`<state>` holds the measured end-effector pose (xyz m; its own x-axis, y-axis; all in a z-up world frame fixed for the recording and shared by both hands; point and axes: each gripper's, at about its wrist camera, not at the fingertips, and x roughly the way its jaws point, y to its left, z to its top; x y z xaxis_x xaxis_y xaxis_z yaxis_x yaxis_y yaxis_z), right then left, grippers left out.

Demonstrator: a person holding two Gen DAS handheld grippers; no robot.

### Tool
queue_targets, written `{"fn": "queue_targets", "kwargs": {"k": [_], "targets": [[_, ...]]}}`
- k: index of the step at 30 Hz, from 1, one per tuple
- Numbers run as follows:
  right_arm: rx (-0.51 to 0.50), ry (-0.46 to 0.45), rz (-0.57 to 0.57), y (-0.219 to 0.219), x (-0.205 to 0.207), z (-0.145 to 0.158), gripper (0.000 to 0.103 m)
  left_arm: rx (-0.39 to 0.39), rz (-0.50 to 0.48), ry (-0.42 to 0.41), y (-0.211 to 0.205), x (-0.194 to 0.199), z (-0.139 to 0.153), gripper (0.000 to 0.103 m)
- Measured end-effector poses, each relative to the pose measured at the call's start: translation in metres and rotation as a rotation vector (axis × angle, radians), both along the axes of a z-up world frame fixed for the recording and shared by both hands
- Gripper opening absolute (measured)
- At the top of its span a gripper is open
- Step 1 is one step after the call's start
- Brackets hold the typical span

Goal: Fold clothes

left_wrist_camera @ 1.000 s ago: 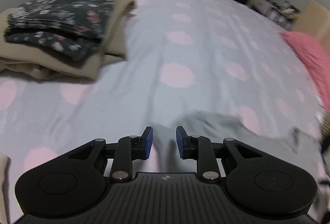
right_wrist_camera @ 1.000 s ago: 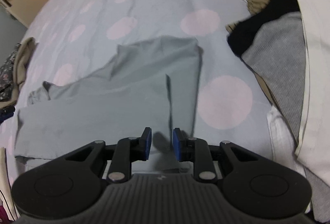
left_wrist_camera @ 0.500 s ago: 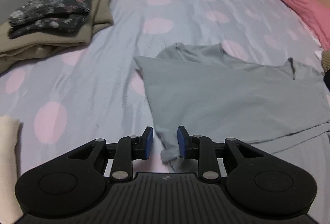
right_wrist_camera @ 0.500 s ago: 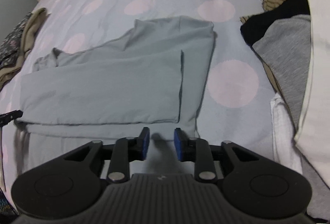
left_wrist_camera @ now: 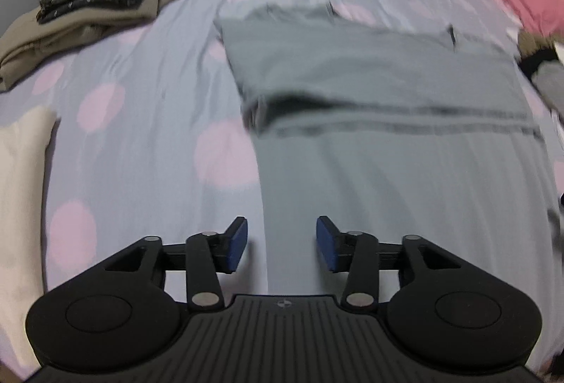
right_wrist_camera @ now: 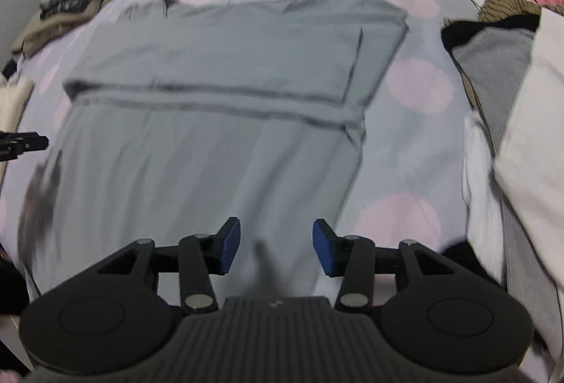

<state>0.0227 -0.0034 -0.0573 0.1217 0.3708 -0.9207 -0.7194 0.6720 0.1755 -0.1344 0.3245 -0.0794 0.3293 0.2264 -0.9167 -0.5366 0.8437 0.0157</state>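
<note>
Both jaws were opening with nothing between them, left gripper [left_wrist_camera: 281, 244] and right gripper [right_wrist_camera: 276, 247] poised over the near end of the half-folded grey T-shirt [right_wrist_camera: 218, 108]; best to pinch both near corners evenly before folding forward.
</note>
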Motion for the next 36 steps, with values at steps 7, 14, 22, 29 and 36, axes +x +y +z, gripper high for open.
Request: {"fn": "queue_targets", "kwargs": {"k": [7, 14, 22, 29, 36], "targets": [[-0.081, -0.010, 0.004, -0.029, -0.042, -0.019, 0.049, -0.046, 0.019, 0.136, -0.021, -0.039, -0.020, 0.042], [-0.123, -0.001, -0.017, -0.045, -0.087, -0.034, 0.059, -0.034, -0.008, 0.211, -0.049, -0.060, -0.027, 0.043], [-0.160, -0.050, 0.031, -0.043, -0.119, -0.036, 0.015, -0.073, -0.019, 0.182, -0.066, -0.071, -0.022, 0.012], [-0.081, -0.107, 0.002, -0.046, -0.119, -0.013, 0.005, -0.119, 0.033, 0.006, -0.048, -0.081, 0.008, 0.001], [-0.030, -0.209, -0.097, -0.045, -0.097, 0.007, 0.005, -0.044, 0.114, -0.135, -0.019, -0.082, 0.033, 0.001]]}}
